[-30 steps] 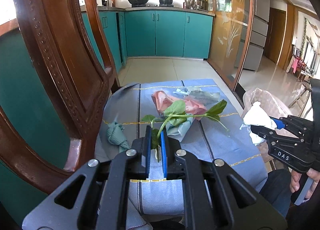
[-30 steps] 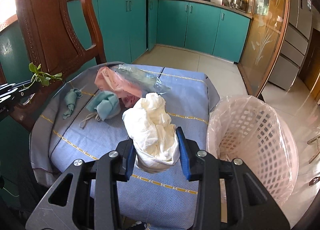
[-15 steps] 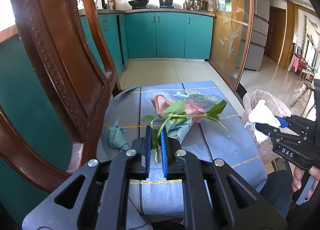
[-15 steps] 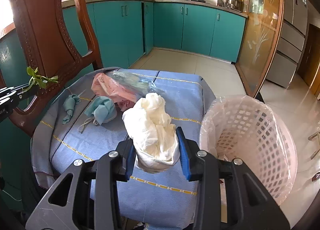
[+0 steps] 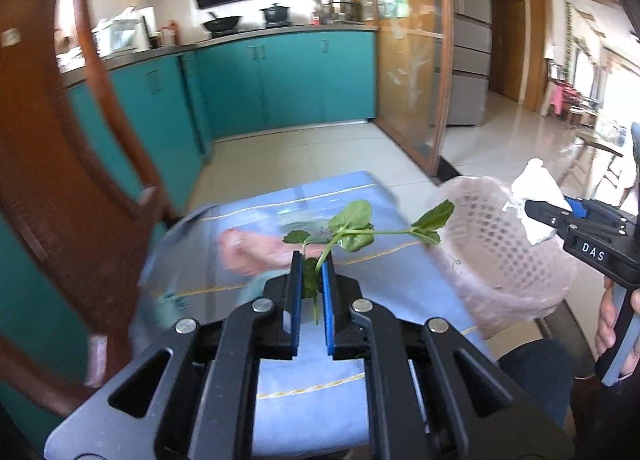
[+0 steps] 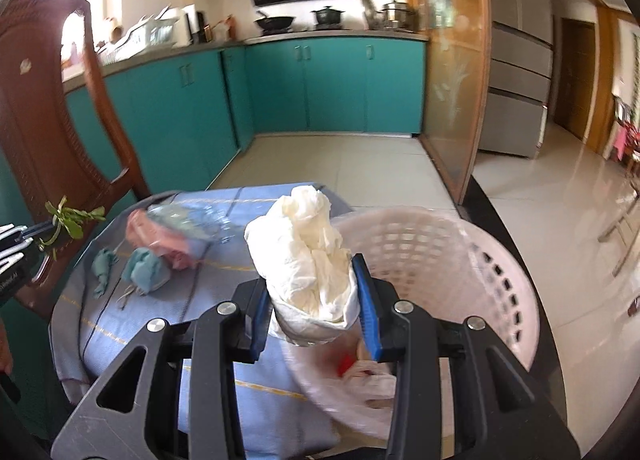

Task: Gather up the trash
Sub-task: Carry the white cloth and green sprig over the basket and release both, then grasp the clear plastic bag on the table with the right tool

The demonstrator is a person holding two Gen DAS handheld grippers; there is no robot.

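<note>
- Over the blue-clothed table (image 5: 400, 284), your left gripper (image 5: 308, 274) was clamped narrowly on a leafy green sprig (image 5: 352, 228), its leaves extending toward the basket.
- Your right gripper (image 6: 316, 300) gripped a crumpled white paper wad (image 6: 308, 256), held above the near rim of the lined white basket (image 6: 460, 260).
- On the cloth lay a pink bag (image 6: 160, 236) and two teal rags (image 6: 144, 270), close together.
</note>
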